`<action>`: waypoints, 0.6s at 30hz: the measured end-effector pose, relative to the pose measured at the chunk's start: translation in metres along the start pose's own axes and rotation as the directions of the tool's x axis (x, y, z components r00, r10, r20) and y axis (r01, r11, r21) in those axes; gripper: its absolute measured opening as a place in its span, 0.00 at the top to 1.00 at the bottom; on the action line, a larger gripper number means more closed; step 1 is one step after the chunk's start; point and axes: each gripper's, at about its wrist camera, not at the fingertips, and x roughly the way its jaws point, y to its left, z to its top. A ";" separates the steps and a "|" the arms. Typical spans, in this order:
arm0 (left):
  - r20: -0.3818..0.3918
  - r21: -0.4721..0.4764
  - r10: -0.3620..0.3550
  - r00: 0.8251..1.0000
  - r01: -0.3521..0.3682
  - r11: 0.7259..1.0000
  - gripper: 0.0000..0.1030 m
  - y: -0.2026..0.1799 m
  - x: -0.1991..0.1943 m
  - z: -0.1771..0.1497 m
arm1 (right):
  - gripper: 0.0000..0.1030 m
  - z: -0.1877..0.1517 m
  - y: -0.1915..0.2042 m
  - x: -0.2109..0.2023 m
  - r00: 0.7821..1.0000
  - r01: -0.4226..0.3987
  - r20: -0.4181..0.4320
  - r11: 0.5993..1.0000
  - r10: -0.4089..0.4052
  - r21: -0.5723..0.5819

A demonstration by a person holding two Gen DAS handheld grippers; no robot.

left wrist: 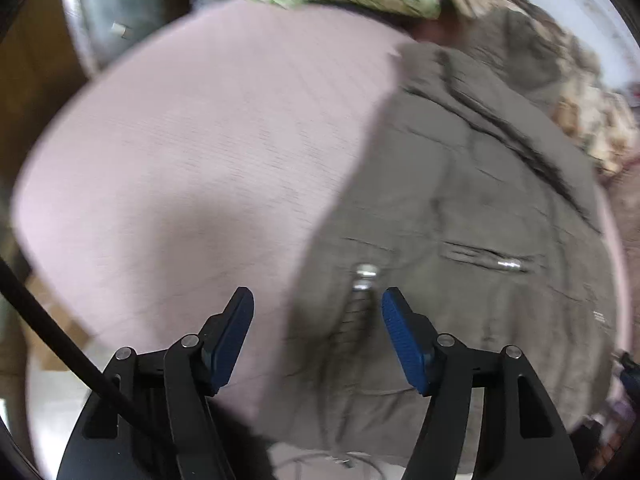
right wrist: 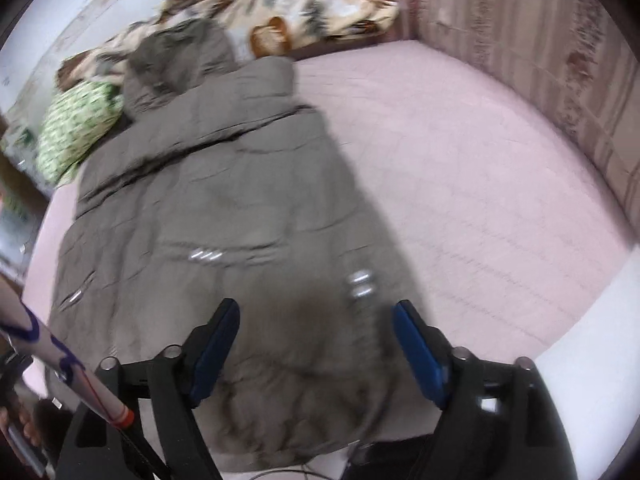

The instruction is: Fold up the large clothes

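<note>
A large grey-brown padded jacket (left wrist: 472, 208) lies spread on a pink bed sheet (left wrist: 192, 152), hood end far, hem near me. In the right wrist view the same jacket (right wrist: 224, 200) fills the left half of the pink sheet (right wrist: 460, 168). My left gripper (left wrist: 318, 304) hovers open over the jacket's near left edge, close to a metal zip pull (left wrist: 366, 274); nothing sits between its blue pads. My right gripper (right wrist: 316, 316) is open above the hem's right part, near two metal snaps (right wrist: 360, 284). Both views are motion-blurred.
A green-patterned pillow (right wrist: 76, 132) and a floral blanket (right wrist: 320, 4) lie at the bed's far end. A striped headboard or cushion (right wrist: 532, 56) borders the right side. A person's hand (right wrist: 16, 420) and a white stick (right wrist: 68, 364) show at lower left.
</note>
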 end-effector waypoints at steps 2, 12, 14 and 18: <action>-0.053 0.000 -0.089 0.995 0.089 0.996 0.33 0.002 0.012 0.004 | 0.19 0.006 -0.014 0.006 1.000 0.013 -0.009 0.999 -0.013 0.041; -0.108 -0.034 -0.274 0.956 0.272 0.962 0.27 0.002 0.022 -0.005 | 0.14 0.000 -0.041 0.052 0.979 -0.146 -0.116 0.971 0.170 0.190; -0.105 -0.009 -0.263 0.959 0.264 0.965 0.36 -0.002 0.019 -0.008 | 0.13 -0.001 -0.041 0.053 0.977 -0.156 -0.111 0.968 0.180 0.197; -0.082 0.055 -0.158 0.984 0.163 0.985 0.65 -0.010 0.012 -0.012 | 0.14 -0.002 -0.038 0.052 0.975 -0.169 -0.117 0.970 0.191 0.175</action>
